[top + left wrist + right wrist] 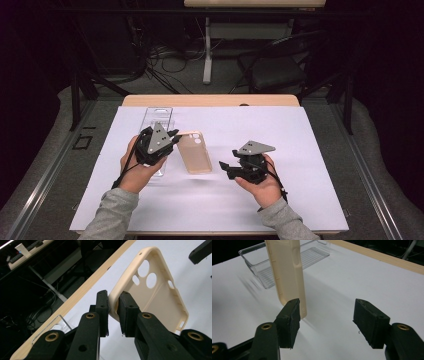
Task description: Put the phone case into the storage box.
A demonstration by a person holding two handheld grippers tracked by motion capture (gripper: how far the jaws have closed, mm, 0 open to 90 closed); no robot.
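The left gripper [113, 312] fingers pinch the phone case [160, 297] rim while the right gripper [329, 322] fingers stand spread beside it, so it likely goes into the clear tray [156, 120] next.

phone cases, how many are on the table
1: a beige phone case mid-table, its top corner pinched in the left gripper jaws, beside the clear tray. None seems hidden.

A beige phone case [194, 152], a clear tray [287, 262], black fingers [103, 312], white table cover [280, 130].
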